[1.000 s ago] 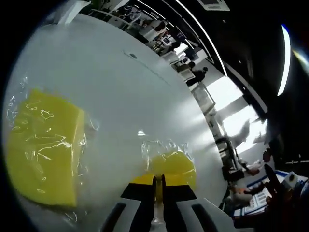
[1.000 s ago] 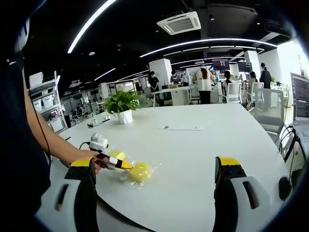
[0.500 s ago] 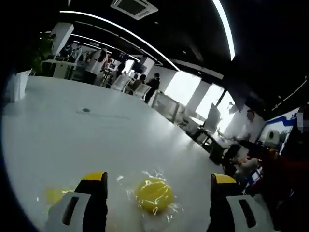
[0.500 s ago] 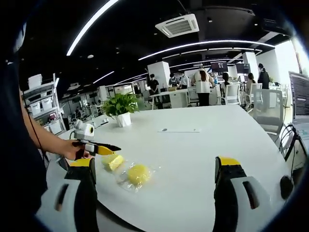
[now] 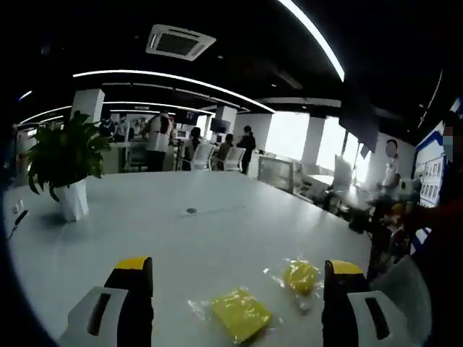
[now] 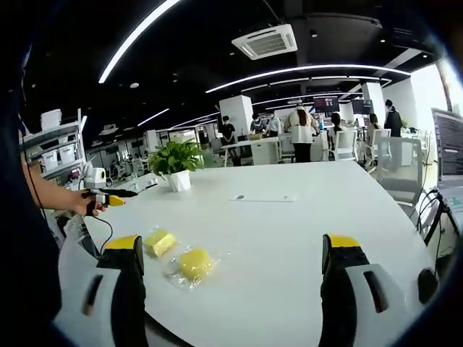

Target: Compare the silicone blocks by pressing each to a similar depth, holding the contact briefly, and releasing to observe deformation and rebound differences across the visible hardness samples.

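Office table [image 6: 304, 217], white, two bagged yellow blocks [image 5: 241, 314], both tools spread apart.

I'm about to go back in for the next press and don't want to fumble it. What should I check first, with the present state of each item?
1. Left gripper open: ok, jaws stand wide apart.
2. Right gripper open: ok, jaws wide apart, nothing between them.
3. Both samples within view: ok, the square yellow block and the round yellow block lie in clear wrap on the white table.
4. Blocks apart from each other: ok, a gap of table shows between them.
5. Left gripper off the blocks: ok, the right gripper view shows it raised at the table's edge.
6. Which block is softer: cannot tell.
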The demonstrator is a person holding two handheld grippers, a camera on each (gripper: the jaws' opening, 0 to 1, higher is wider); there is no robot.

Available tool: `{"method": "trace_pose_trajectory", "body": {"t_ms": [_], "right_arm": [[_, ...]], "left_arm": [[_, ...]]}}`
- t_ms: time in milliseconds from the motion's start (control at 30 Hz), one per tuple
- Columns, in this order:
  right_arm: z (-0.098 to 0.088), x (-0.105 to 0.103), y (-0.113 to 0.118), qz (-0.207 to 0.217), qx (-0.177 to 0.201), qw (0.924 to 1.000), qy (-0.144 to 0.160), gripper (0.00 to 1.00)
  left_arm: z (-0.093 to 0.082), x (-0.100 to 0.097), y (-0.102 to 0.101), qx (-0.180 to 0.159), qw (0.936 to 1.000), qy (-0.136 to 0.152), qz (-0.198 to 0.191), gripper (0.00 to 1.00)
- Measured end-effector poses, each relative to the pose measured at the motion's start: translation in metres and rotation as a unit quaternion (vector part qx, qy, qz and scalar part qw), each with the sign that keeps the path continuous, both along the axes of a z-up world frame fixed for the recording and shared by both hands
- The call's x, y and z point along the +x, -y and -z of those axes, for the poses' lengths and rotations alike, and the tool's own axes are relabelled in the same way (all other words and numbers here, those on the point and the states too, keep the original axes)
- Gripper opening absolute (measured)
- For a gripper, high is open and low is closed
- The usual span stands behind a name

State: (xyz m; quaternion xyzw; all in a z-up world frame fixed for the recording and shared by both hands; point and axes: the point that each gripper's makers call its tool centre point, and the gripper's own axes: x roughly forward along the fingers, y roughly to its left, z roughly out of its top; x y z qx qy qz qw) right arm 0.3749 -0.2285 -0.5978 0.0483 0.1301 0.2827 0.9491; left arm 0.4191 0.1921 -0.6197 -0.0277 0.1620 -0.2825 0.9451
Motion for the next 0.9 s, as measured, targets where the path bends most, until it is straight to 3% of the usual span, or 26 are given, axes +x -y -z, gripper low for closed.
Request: {"method": "trace_pose_trajectory", "body": {"t_ms": [167, 400, 467, 733, 900], "right_arm": [[0.006, 0.000, 0.001, -0.002, -0.007, 1.0000, -0.002, 0.96], [0.007, 0.001, 0.003, -0.008, -0.028, 0.9996, 0.002, 0.96], [0.013, 0.001, 0.007, -0.005, -0.029, 0.9996, -0.002, 0.96], [0.041, -0.004, 0.022, 0.007, -0.056, 0.9981, -0.026, 0.96], [0.045, -0.006, 0.029, 0.015, -0.060, 0.9977, -0.028, 0.96]], "left_arm": [[-0.015, -0.017, -0.029, -0.008, 0.9996, 0.018, -0.018, 1.00], [-0.009, -0.031, -0.062, -0.008, 0.9989, 0.020, -0.042, 1.00], [-0.013, -0.038, -0.067, -0.006, 0.9982, 0.030, -0.051, 1.00], [-0.003, -0.059, -0.067, -0.009, 0.9985, 0.023, -0.049, 1.00], [-0.001, -0.063, -0.067, -0.008, 0.9983, 0.020, -0.053, 1.00]]}}
